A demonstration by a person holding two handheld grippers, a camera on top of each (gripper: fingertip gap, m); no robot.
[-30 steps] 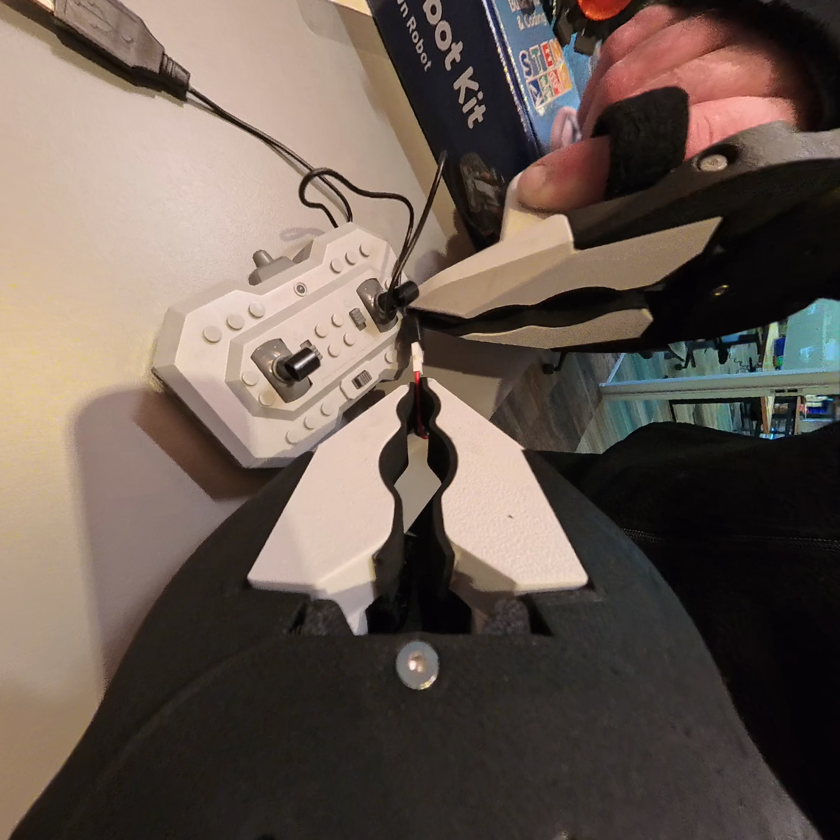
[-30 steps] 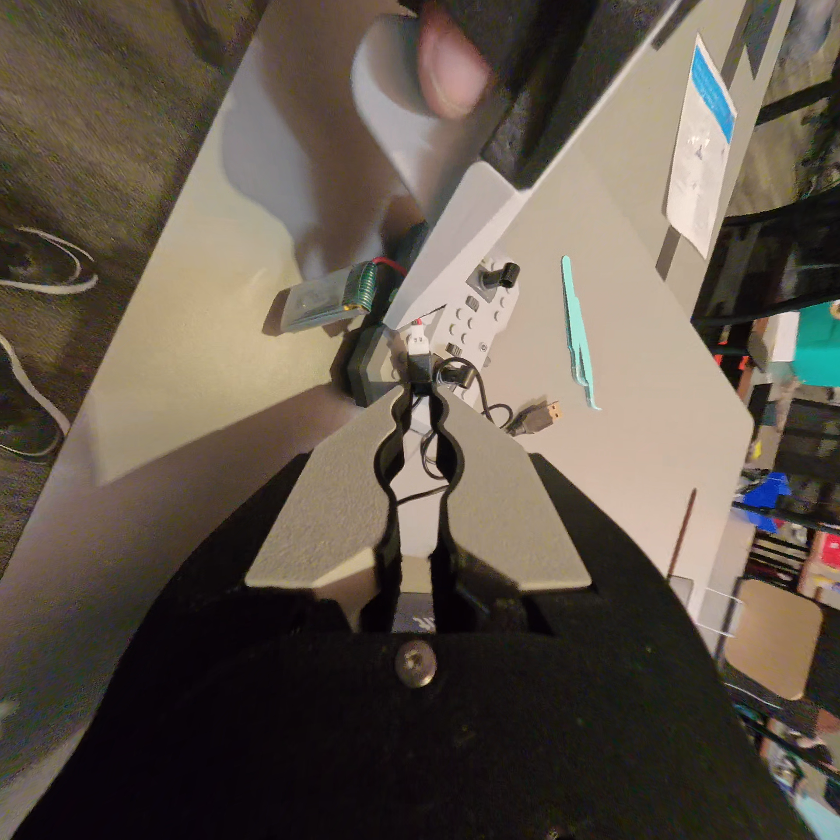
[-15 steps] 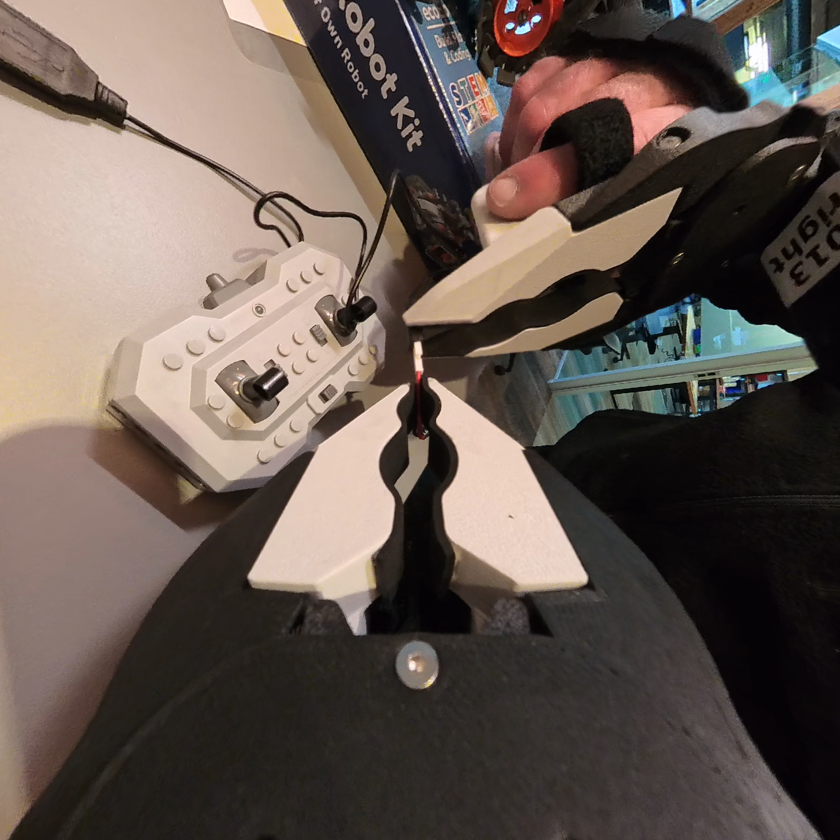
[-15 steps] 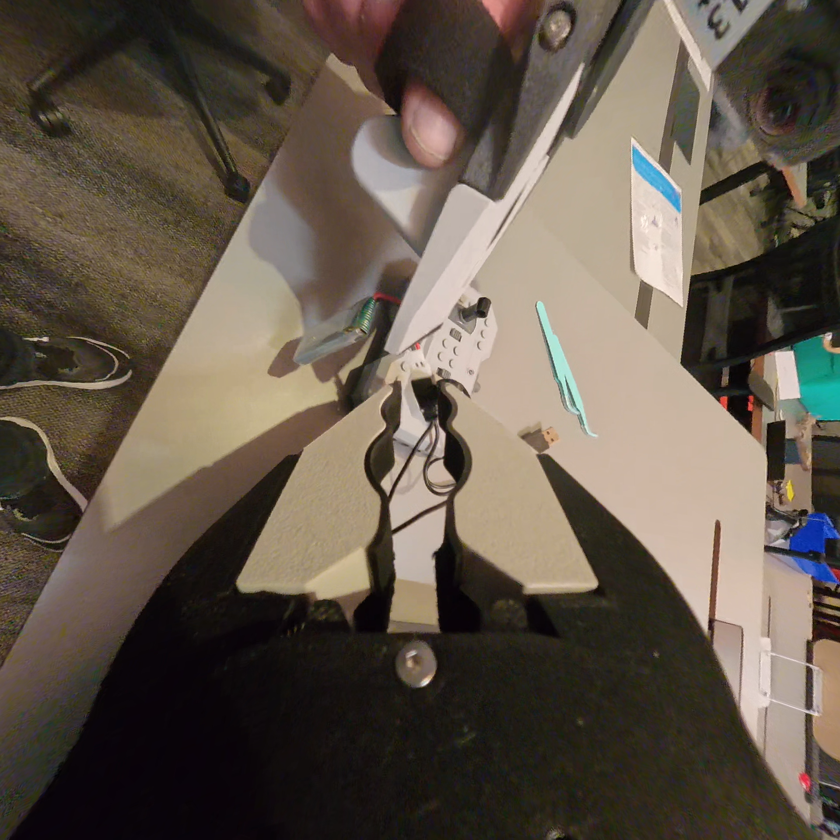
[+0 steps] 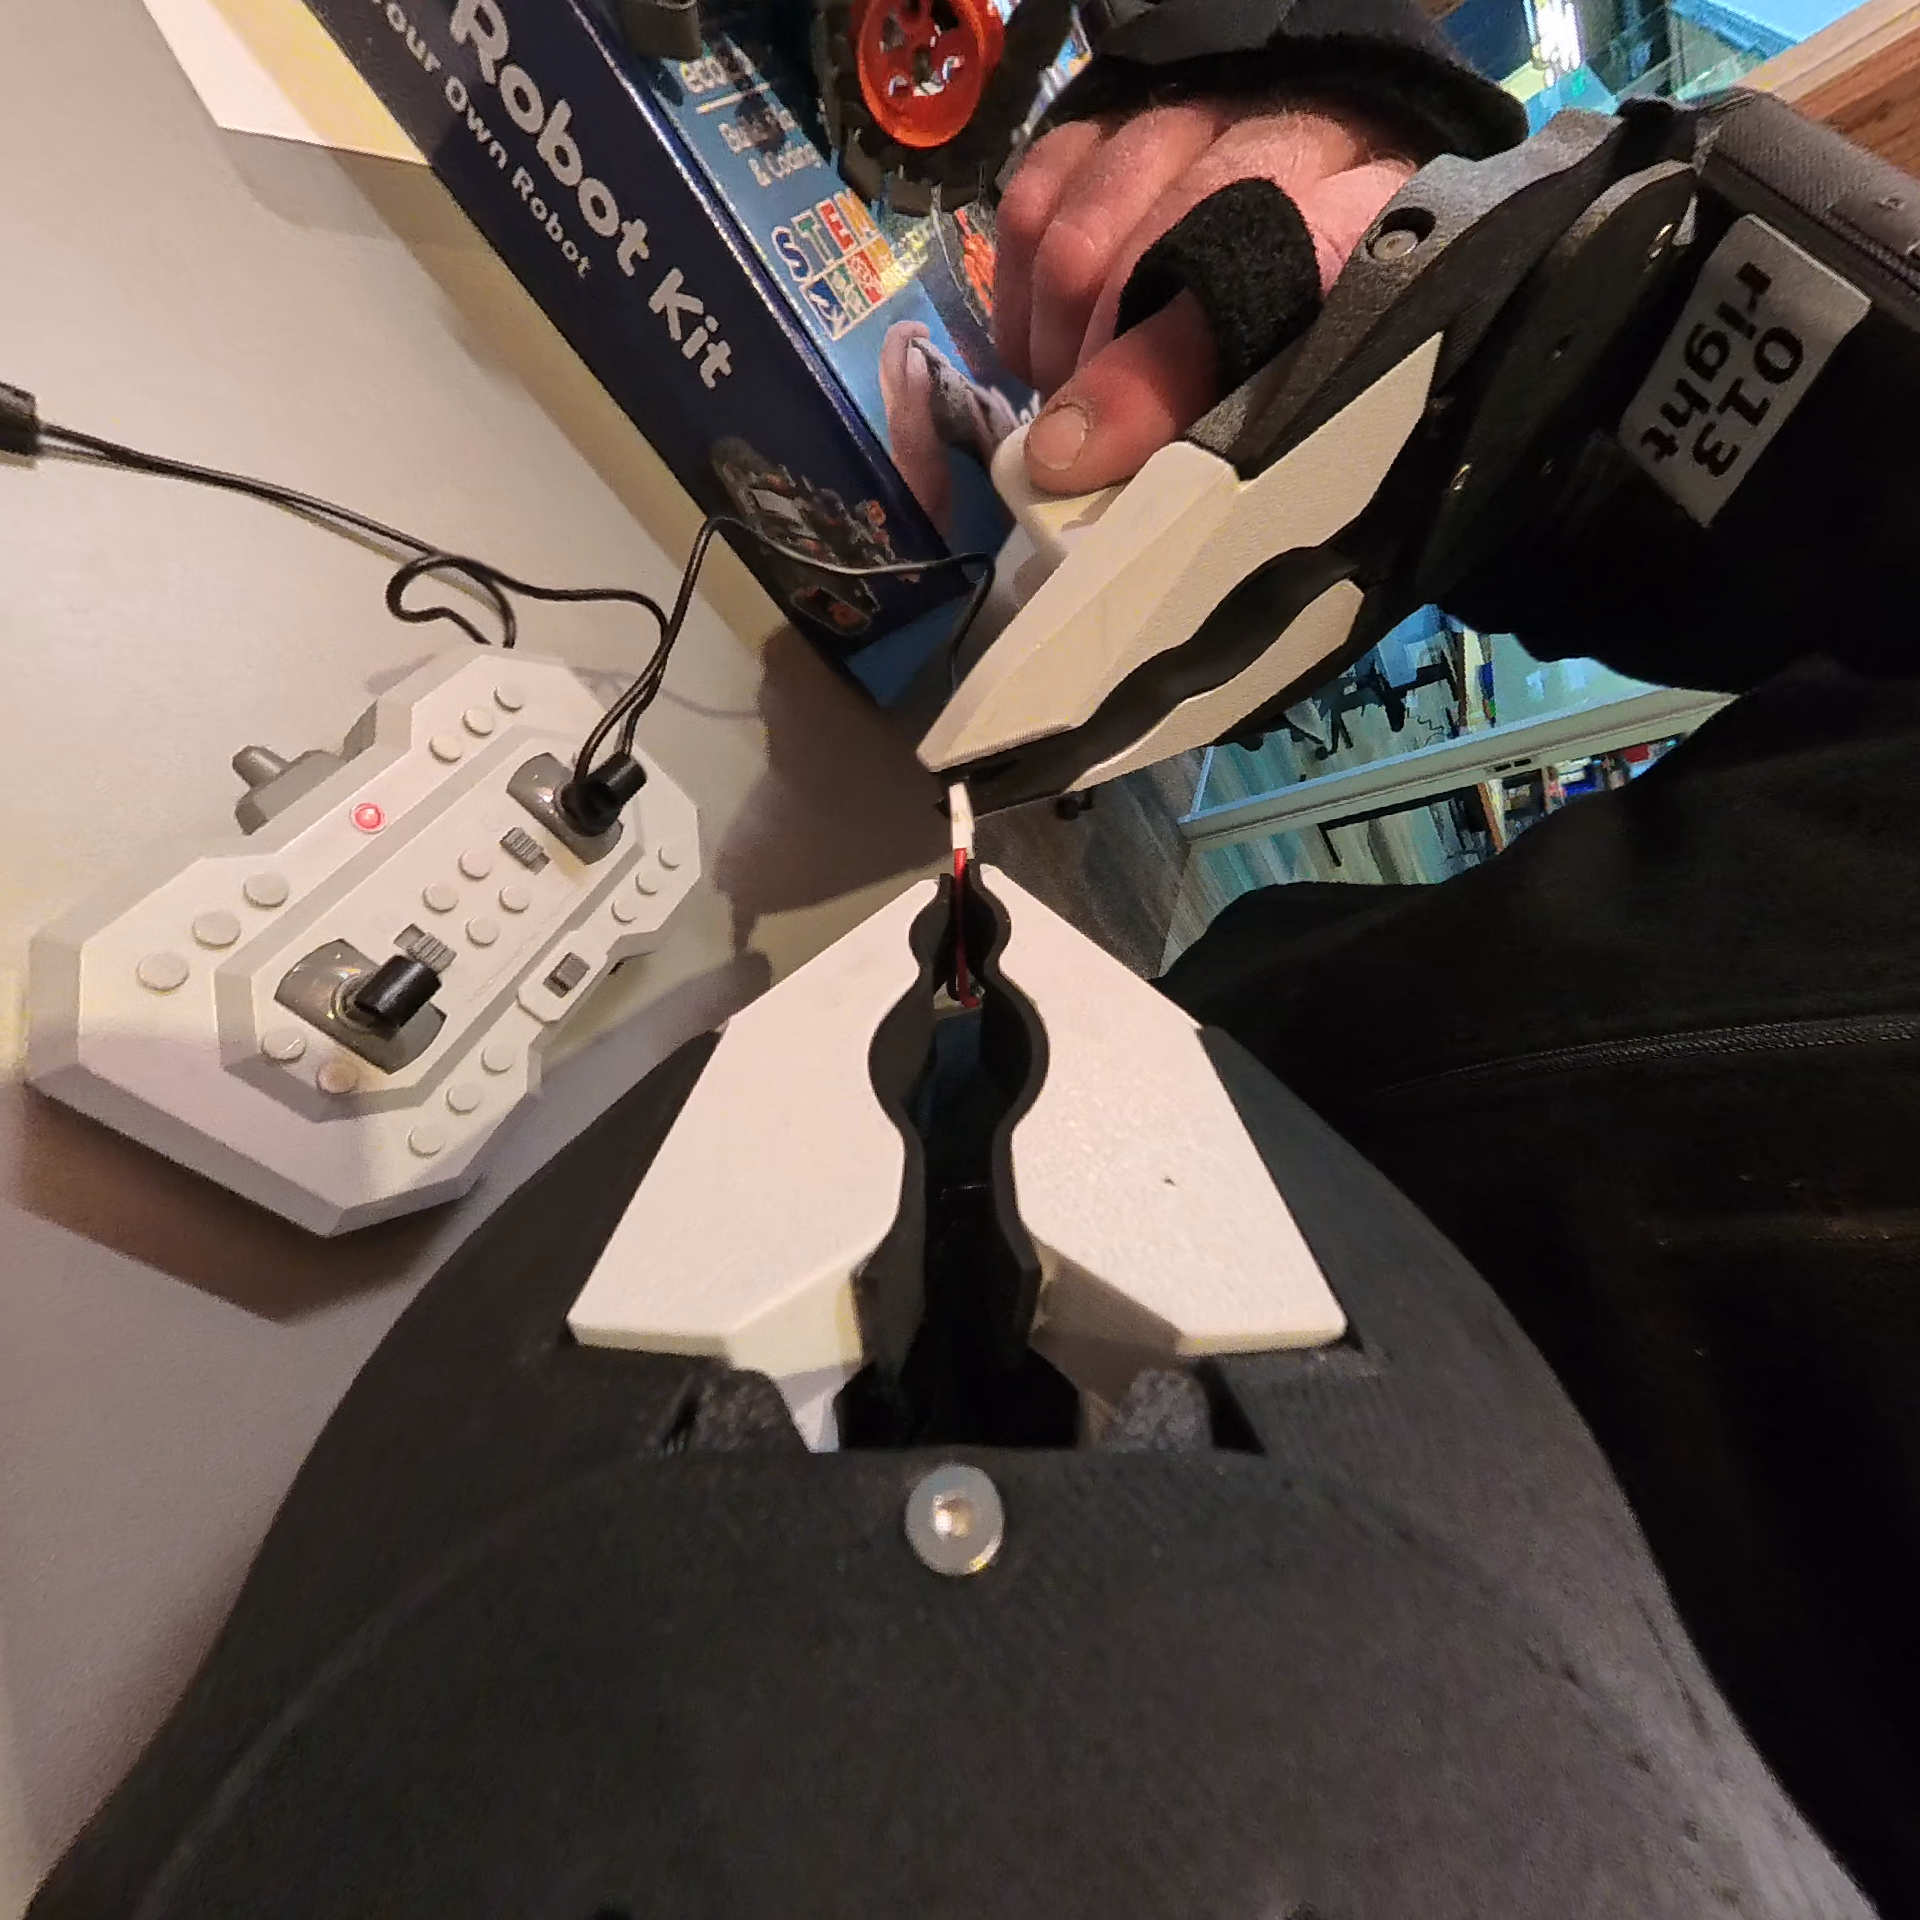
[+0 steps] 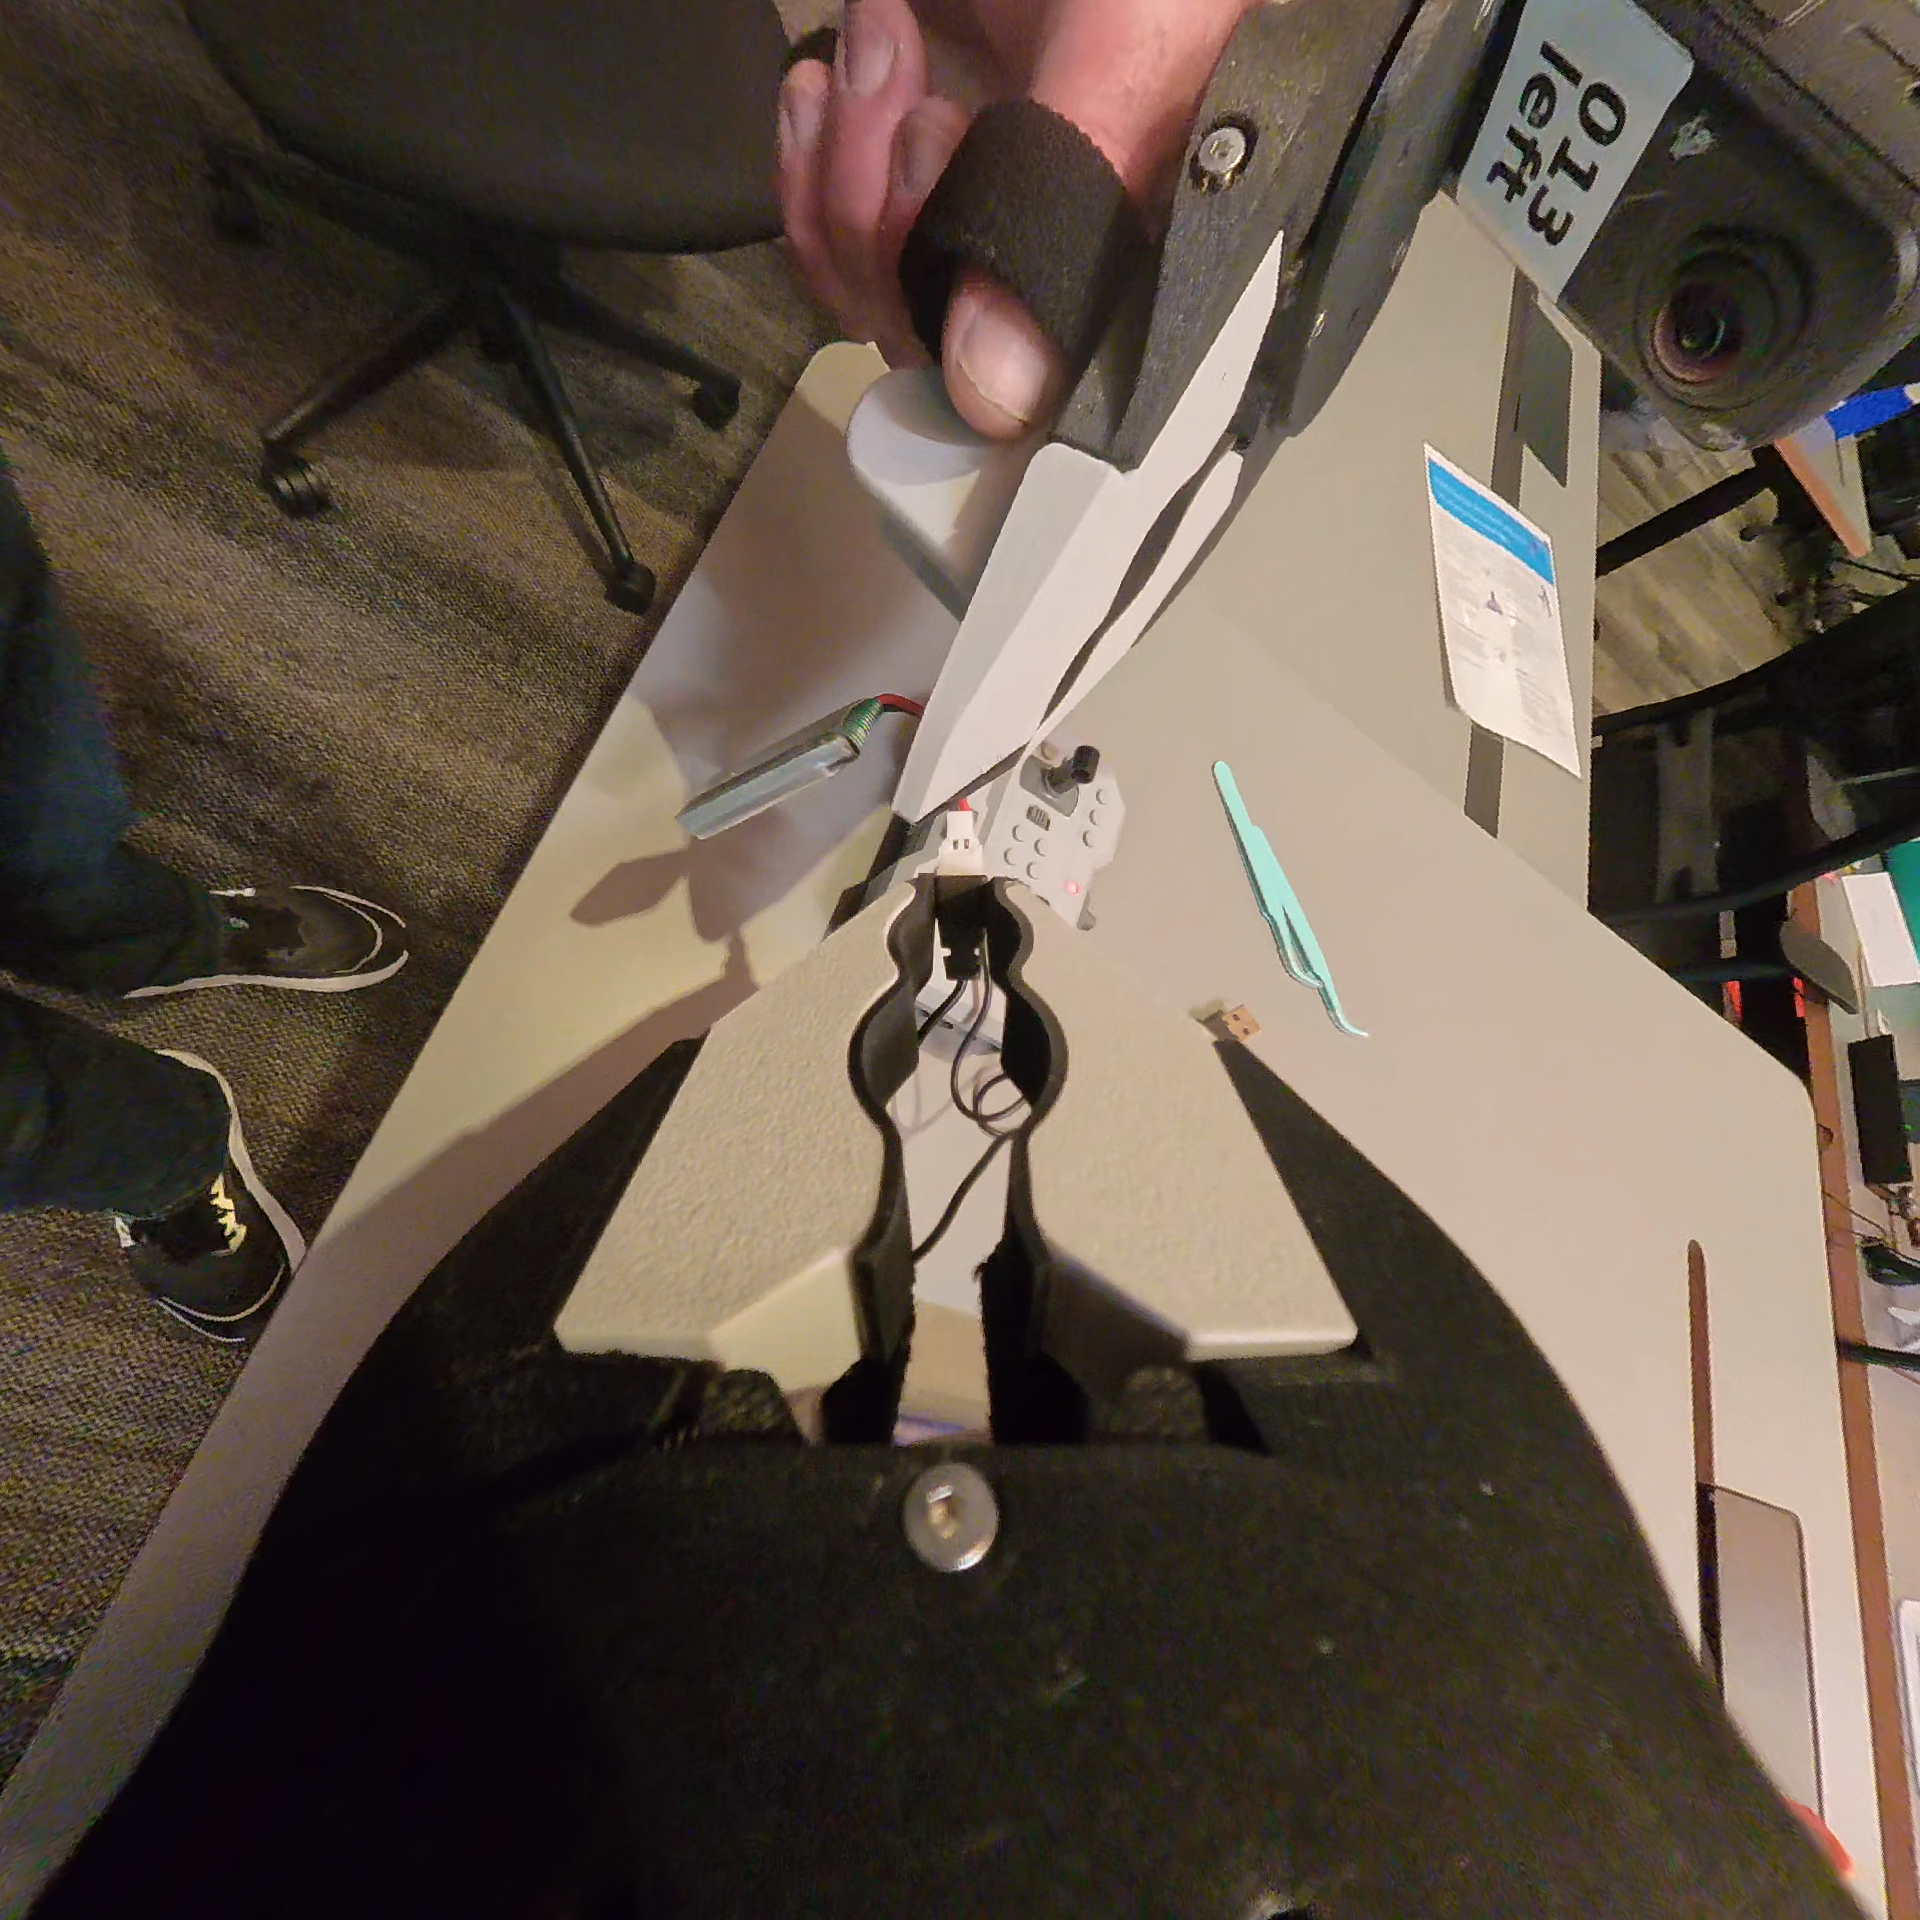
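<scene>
My left gripper (image 5: 961, 883) is shut on thin red and black wires (image 5: 964, 940) just behind a small white plug (image 5: 960, 821). My right gripper (image 6: 956, 883) is shut on a black connector (image 6: 957, 920) of a thin black cable (image 6: 940, 1216); the white plug (image 6: 956, 840) sits in its end. The two grippers meet tip to tip above the table; the right gripper (image 5: 951, 774) also shows in the left wrist view. A grey-white controller (image 5: 364, 935) lies below with a small red light (image 5: 364, 818) lit. A silver battery (image 6: 774, 774) hangs on the red wire beside the left gripper (image 6: 920, 800).
A blue kit box (image 5: 644, 260) stands behind the controller. Teal tweezers (image 6: 1283, 904), a USB plug (image 6: 1231, 1023) and a paper leaflet (image 6: 1501, 613) lie on the grey table (image 6: 1455, 1195). An office chair (image 6: 499, 208) and a person's shoes (image 6: 260, 935) are beyond the table's left edge. Both grippers' tips are close together, under 4 cm apart. Left tips and right tips are each some 9 cm from the grey-white controller (image 5: 364, 935). My right wrist view (image 6: 1064, 826) looks at it from another angle.
Both grippers have risen away from the controller, still tip to tip on the plug and connector. The controller's red light has come on.
</scene>
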